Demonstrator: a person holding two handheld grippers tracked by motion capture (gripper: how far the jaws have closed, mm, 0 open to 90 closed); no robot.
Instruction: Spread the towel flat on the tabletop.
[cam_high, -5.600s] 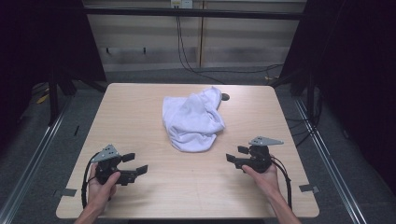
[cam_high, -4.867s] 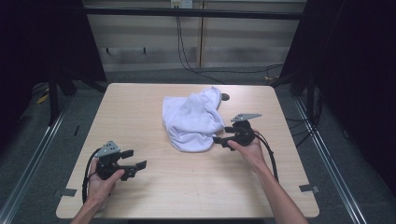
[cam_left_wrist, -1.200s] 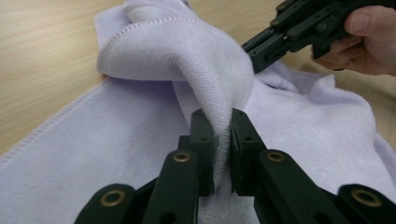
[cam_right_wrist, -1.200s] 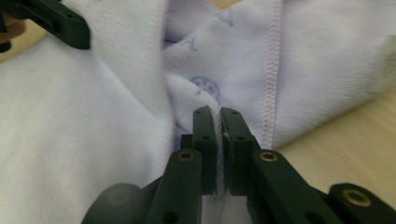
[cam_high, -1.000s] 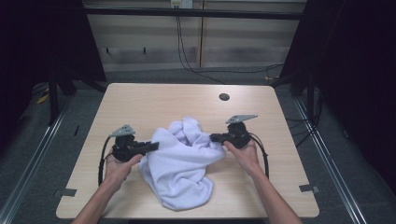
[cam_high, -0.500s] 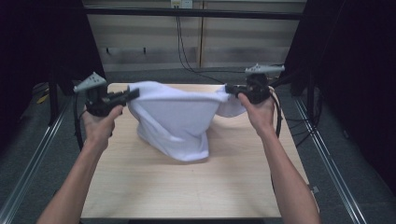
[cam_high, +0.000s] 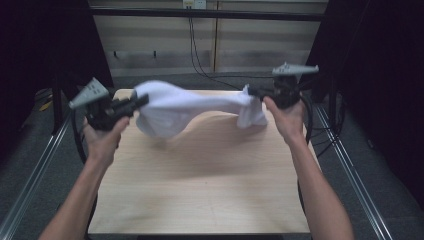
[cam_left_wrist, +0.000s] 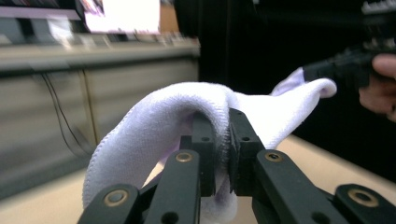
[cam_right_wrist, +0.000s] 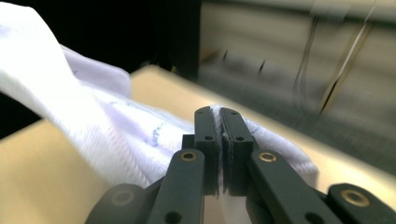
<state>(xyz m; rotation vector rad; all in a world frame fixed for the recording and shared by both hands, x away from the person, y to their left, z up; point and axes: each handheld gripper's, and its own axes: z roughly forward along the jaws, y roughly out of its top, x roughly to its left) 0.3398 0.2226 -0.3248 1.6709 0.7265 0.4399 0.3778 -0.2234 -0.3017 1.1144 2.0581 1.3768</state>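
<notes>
— Hanging up in the air is a white towel. See it? It is stretched between two hands, high over the wooden counter.

— Does it touch the counter?

— No, it looks lifted clear off. The middle sags down a bit, and one end flops down by the right hand. It is a little blurry from above.

— What is holding it?

— The left hand-held gripper has one end. In the left gripper view its two black jaws are pressed close together with the towel pinched between them, and the cloth folds over the top of the left hand-held gripper like a hump.

— And the other end?

— The right hand-held gripper has that one. In the right gripper view its jaws are squeezed almost flat together, with a thin edge of towel caught in the right hand-held gripper. The rest of the cloth runs off to the left side of that view.

— Where are the person's hands?

— The left hand is up near the far left corner of the counter. The right hand is up near the far right corner. Both arms reach in from the near side.

— What is around the counter?

— Grey floor, a metal rail down each side, and black cables hanging on the wall behind.
</notes>
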